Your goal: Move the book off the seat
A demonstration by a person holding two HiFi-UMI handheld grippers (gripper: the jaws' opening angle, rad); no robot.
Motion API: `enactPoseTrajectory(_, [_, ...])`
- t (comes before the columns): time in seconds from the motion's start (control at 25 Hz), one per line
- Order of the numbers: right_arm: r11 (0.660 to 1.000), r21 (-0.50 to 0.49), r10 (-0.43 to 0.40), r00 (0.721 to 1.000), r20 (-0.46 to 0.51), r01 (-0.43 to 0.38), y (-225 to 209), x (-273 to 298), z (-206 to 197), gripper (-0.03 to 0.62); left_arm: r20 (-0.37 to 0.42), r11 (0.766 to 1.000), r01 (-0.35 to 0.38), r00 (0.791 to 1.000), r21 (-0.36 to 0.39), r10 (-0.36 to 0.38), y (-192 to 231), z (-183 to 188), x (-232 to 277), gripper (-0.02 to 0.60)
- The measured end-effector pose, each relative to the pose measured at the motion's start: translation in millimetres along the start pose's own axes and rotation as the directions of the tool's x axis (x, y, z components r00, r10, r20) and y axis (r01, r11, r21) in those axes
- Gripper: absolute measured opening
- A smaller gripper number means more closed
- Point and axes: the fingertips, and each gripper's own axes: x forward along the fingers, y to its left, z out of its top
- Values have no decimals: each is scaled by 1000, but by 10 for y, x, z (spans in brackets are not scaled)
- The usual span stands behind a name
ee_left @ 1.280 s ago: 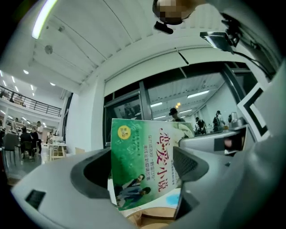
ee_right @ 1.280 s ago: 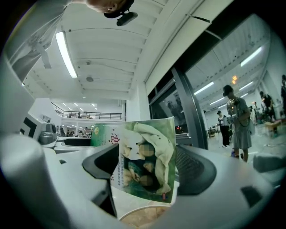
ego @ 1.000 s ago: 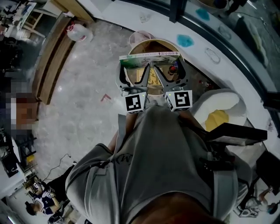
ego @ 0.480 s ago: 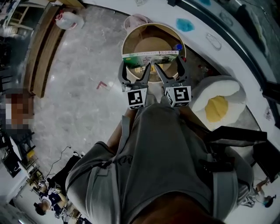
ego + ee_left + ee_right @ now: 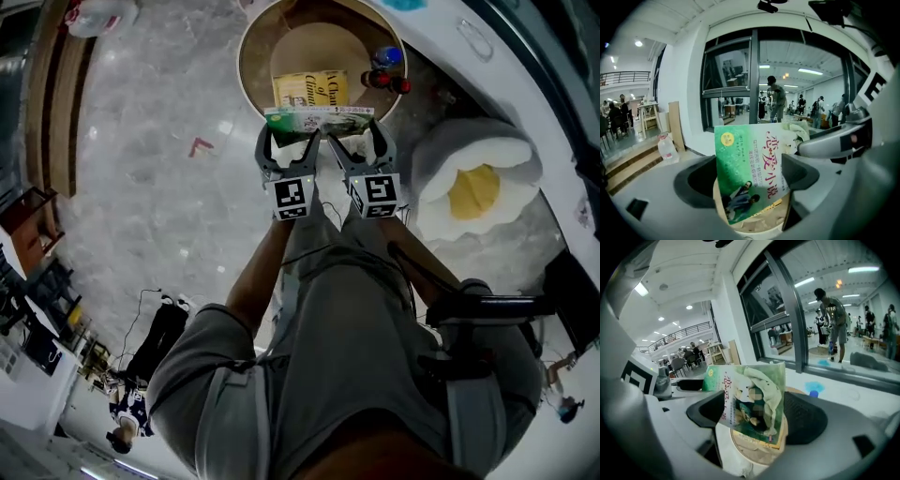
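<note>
Your left tongs (image 5: 288, 136) and right tongs (image 5: 358, 136) are side by side, each clamped on the green book (image 5: 319, 114). You hold it upright and lifted clear, above the near rim of the round seat (image 5: 246, 66). A yellow book (image 5: 311, 90) lies flat inside the seat, with a blue-capped bottle (image 5: 384, 58) at the seat's right edge. An egg-shaped cushion (image 5: 473, 183) lies on the floor to the right of the seat.
</note>
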Motion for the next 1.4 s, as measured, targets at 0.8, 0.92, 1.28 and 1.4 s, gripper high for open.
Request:
enactPoseTrajectory(0.8, [998, -59, 6, 981, -193, -18, -765, 2259, -2179, 380, -285, 975, -32, 958, -219, -32, 600, -2456, 1874, 422])
enactPoseTrajectory(0.92, [998, -67, 6, 993, -121, -15, -772, 2274, -2110, 380, -259, 976, -30, 966, -215, -28, 641, -2393, 1895, 422])
enactPoseTrajectory(1.28, [998, -55, -2, 991, -132, -6, -812, 2214, -2196, 380, -262, 978, -17, 964, -207, -39, 562, -2481, 1882, 422])
enactPoseTrajectory(1.4, [997, -71, 3, 982, -191, -16, -808, 2195, -2187, 380, -245, 978, -25, 969, -205, -26, 587, -2438, 1876, 421])
